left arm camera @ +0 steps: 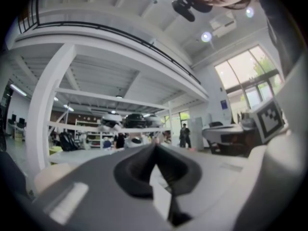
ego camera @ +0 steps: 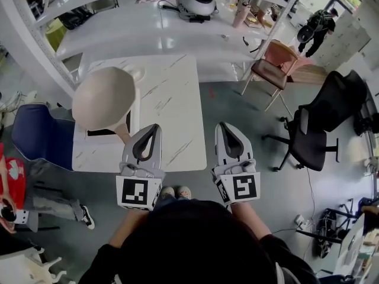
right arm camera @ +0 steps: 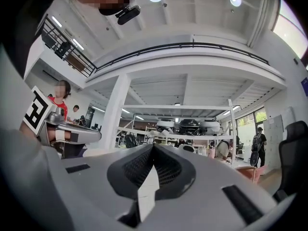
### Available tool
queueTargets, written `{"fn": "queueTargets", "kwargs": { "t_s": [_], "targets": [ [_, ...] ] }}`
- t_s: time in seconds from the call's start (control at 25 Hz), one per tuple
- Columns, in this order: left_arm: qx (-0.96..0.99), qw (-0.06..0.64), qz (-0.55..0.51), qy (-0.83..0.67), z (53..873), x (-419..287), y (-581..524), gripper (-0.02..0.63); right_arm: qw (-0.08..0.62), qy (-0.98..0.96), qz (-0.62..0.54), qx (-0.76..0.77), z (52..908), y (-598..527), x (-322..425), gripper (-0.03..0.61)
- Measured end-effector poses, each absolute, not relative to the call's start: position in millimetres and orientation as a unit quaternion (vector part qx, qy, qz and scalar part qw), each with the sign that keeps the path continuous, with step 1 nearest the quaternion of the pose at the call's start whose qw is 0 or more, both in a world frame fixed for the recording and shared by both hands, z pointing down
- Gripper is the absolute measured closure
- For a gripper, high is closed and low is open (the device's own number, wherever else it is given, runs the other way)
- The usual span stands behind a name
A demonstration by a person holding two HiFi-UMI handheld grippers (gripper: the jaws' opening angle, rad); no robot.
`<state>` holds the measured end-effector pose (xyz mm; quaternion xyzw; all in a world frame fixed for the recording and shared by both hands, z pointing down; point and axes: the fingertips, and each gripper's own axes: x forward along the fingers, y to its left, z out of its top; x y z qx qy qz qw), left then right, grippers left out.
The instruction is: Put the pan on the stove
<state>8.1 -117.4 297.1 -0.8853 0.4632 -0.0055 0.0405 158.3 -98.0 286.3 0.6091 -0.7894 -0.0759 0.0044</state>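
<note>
Above the table's near edge, the left gripper (ego camera: 155,127) and right gripper (ego camera: 222,125) hang side by side. Each has two grey, leaf-shaped jaws pressed together at the tip, with nothing between them. The pads (right arm camera: 168,168) are black and ribbed, curving round an oval gap behind the shut tips. Each gripper carries one cube (ego camera: 139,193) with black-and-white square markers.

The table (ego camera: 172,99) is one white rectangular slab, glossy, with thin grey veins. One pan (ego camera: 102,99), round and matt beige with a short tapered handle, lies at the table's left end over a dark panel (ego camera: 100,133), near the left gripper but apart from it.

Three chairs stand around: one blue chair (ego camera: 35,135), one black swivel chair (ego camera: 323,120) and one pink chair (ego camera: 275,61).
</note>
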Motion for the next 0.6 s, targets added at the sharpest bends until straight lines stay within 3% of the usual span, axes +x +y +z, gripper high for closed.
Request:
{"fn": "queueTargets", "kwargs": {
  "t_s": [0.6],
  "targets": [
    [-0.881, 0.042, -0.015, 0.471, 296.9, 0.6, -113.5, 0.606, 0.006, -0.796, -0.072, 0.600, 286.6, -97.8, 150.3, 0.558]
  ]
}}
